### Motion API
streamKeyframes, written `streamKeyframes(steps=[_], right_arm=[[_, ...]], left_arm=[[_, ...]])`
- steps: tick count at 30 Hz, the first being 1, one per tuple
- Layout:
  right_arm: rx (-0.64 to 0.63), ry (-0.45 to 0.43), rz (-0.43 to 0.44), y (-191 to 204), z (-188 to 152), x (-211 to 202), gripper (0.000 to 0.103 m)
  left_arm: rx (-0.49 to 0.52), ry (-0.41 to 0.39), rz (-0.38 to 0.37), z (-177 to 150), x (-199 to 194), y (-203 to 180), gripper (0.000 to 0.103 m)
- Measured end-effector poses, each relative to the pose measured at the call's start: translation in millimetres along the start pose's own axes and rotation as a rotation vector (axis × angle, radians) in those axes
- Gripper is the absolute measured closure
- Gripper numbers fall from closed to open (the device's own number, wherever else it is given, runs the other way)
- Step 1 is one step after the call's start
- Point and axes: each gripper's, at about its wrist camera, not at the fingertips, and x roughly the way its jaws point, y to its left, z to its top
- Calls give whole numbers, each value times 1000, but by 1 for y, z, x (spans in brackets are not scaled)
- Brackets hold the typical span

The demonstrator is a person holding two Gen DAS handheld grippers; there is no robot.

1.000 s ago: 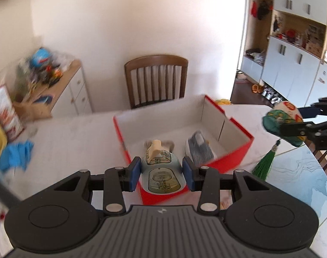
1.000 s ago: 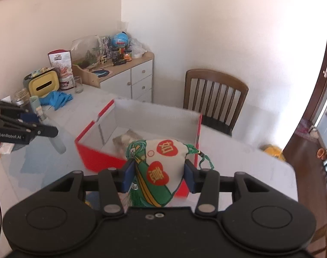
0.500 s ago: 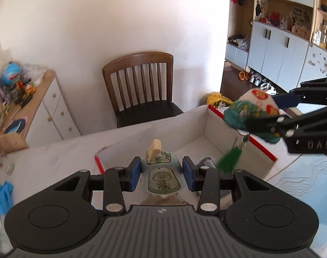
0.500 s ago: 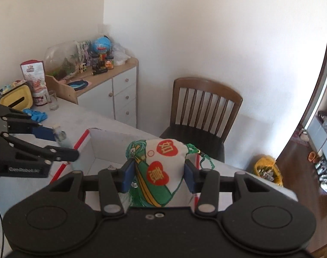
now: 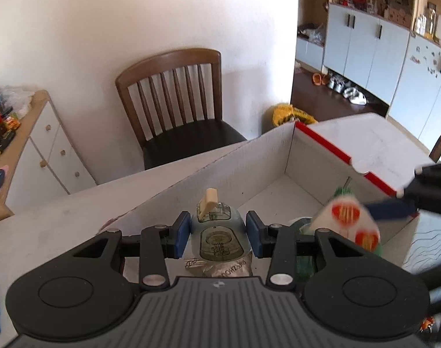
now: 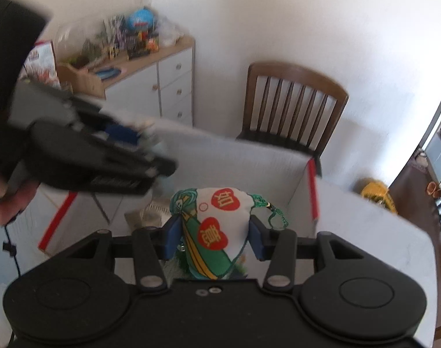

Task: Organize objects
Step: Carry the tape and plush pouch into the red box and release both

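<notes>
In the right wrist view we see the left gripper (image 6: 162, 171) only as a dark smear, its pads lost to blur. The embroidered pouch (image 5: 350, 226) smears in the left wrist view, its lower half hidden. The small print on the blue-grey bottle (image 5: 219, 232) we cannot read.

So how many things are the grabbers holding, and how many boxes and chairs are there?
Bottles held: 1, pale blue, in the left gripper
Cloth pouches held: 1, in the right gripper
Boxes: 1
Chairs: 1
Total: 4
</notes>
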Motion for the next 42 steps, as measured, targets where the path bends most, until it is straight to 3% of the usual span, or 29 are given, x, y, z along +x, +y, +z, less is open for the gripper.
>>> streamKeyframes(steps=[5,17,21,26,27,29,31,37,42], right_arm=[[-40,75,-22,14,-11,22,56],[26,151,-38,18,-24,36,51],[69,153,-36,14,-26,29,40],[113,119,-53,8,-26,4,33],[126,102,-59,8,-26,-4,28],[160,63,-64,4,-27,-19,23],[198,26,-62,-1,-29,-36,20],[282,-62,-64,-12,-41,-89,17],[332,-116,-100,-17,-55,-136,14]], left_arm=[[28,34,-18,3,23,-8,62],[38,135,-24,1,69,-7,62],[20,138,-34,5,73,-3,62],[-2,147,-48,5,73,2,62],[-9,154,-52,5,73,3,61],[-17,160,-50,3,73,4,53],[-10,156,-40,0,70,3,34],[2,162,-45,-6,59,-2,26],[-79,145,-37,-7,52,4,20]])
